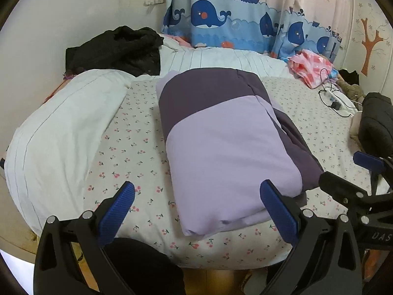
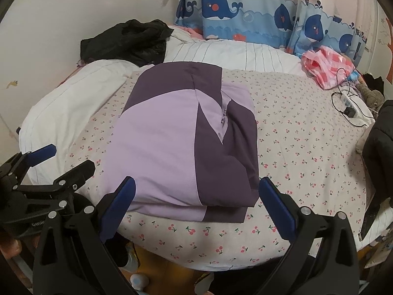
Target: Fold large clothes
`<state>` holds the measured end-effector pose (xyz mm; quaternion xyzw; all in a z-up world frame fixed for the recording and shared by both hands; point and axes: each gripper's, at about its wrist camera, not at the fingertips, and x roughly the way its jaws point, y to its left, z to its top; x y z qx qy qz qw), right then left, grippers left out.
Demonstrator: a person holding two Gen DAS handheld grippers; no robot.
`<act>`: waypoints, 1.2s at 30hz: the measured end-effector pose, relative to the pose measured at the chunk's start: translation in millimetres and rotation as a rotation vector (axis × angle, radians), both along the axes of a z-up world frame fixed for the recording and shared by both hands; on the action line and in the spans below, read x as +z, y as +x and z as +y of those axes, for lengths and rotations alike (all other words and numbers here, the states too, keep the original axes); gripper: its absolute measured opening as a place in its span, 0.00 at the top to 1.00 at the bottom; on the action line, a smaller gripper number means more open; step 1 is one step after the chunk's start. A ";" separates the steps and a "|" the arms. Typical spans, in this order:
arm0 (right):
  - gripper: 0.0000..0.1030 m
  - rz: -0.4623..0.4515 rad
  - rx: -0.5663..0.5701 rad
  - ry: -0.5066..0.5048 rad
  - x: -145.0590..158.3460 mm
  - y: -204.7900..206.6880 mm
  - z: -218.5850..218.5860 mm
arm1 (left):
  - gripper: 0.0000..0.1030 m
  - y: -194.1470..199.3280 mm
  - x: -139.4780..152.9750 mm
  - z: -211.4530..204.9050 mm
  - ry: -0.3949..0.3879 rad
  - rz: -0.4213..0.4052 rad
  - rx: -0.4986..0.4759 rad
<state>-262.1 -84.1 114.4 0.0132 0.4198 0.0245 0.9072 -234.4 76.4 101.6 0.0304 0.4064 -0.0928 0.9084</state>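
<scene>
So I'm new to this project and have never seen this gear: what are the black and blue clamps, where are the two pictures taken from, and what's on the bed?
They are two hand-held grippers, worked by a person, not a robot. Each carries a wide-angle camera looking along its jaws. One picture comes from the left gripper, the other from the right gripper. Both stand open and hold nothing. On the cherry-print bed sheet lies a folded lilac and dark purple jacket, between the jaws in both views. Behind it are a crumpled black garment, a white striped duvet and a pink checked cloth.
</scene>
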 end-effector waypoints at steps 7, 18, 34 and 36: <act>0.06 -0.003 0.003 -0.007 1.8 -2.6 4.4 | 0.05 -5.1 5.2 1.5 0.017 -0.017 0.009; 0.06 0.004 0.006 -0.001 3.3 -3.2 6.0 | 0.05 -6.4 10.8 -0.3 0.038 -0.032 0.026; 0.06 0.023 -0.001 0.018 -4.8 9.1 -6.4 | 0.05 3.8 6.1 -1.6 0.016 -0.013 0.027; 0.06 0.026 -0.004 0.023 -6.6 11.4 -8.6 | 0.05 6.9 4.7 -2.0 0.015 -0.012 0.031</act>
